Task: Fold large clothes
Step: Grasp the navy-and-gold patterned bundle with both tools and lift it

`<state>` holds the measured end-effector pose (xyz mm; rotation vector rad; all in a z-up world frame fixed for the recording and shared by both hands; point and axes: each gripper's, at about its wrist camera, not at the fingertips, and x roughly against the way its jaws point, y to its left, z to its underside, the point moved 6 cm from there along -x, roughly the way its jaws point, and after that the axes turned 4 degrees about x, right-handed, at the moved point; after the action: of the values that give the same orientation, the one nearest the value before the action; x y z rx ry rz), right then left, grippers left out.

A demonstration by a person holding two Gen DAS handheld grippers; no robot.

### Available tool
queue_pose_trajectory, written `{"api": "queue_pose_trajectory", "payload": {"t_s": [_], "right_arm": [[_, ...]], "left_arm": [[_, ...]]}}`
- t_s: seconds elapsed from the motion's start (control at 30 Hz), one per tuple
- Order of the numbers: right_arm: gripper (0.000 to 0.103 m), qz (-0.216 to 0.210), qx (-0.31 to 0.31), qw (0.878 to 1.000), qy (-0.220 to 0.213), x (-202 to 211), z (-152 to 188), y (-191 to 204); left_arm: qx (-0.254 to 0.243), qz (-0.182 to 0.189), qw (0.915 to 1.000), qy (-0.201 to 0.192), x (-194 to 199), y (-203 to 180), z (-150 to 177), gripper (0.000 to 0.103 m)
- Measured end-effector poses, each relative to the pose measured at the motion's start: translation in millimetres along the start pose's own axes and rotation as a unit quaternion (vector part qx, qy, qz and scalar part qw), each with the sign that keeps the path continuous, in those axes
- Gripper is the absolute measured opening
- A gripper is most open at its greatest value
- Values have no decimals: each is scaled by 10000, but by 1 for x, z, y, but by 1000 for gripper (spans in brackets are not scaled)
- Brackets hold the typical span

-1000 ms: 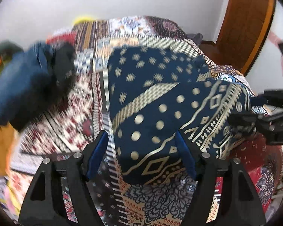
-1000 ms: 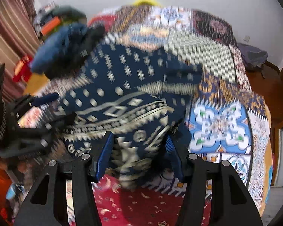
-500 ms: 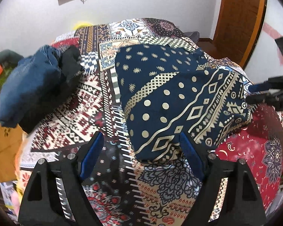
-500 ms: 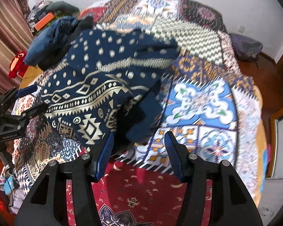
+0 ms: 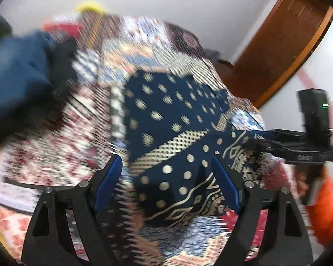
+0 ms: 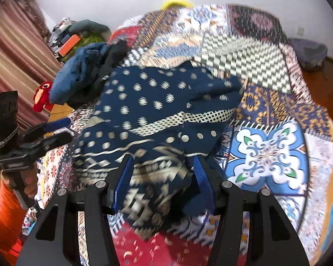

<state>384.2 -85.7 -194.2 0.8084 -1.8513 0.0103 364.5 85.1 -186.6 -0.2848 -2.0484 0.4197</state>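
A navy garment (image 6: 162, 110), soft cloth printed with cream dots, a checkered band and zigzag borders, lies folded in a thick rumpled bundle on a bed covered by a busy patchwork bedspread (image 6: 270, 155) of red, blue and cream patterned squares. The left gripper (image 5: 166, 179), black plastic with blue finger pads (image 5: 108, 181), has its jaws spread wide over the bundle's near left corner, the cloth lying between them unpinched. The right gripper (image 6: 164, 177) is likewise spread, its blue ribbed pads (image 6: 202, 177) flanking the bundle's lower right edge; whether they touch the cloth is unclear through motion blur. A crumpled blue denim heap (image 6: 77, 77) sits just beyond the garment's far left side.
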Motion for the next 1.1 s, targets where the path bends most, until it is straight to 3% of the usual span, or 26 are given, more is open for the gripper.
{"api": "queue_pose_trajectory", "payload": {"t_s": [0.1,0.17,0.27,0.5,0.67,0.8,0.93,1.0,1.1], "right_arm": [[55,-245,-466,9981,334,-27,4,-22],[71,-245,-607,9964,537,-41,9,-32],[83,-368,-592,9960,562,-47,7,-38],[84,-1092,-899,9852,965,-75,-9,-39],[88,-1278,-937,9816,1063,-84,-15,-28],[88,-1455,-1142,9763,1122,-89,-18,-26],[86,-1524,-1407,9728,1032,-88,-18,-27],[80,-1513,-1296,9756,926,-82,-16,-24],[60,-1550,-1189,9781,723,-66,-16,-17]], "left_arm": [[165,64,9996,238,-29,8,-2,82],[500,410,9974,304,-39,14,-5,85],[873,690,9931,382,-50,24,-13,90],[1215,1193,9819,826,-80,32,-25,96],[1432,1420,9730,1123,-96,35,-31,96],[1581,1548,9669,1267,-103,37,-34,96],[1554,1542,9685,1185,-99,35,-33,91],[1519,1496,9710,1083,-91,33,-30,85],[1530,1450,9726,981,-73,31,-24,77]]}}
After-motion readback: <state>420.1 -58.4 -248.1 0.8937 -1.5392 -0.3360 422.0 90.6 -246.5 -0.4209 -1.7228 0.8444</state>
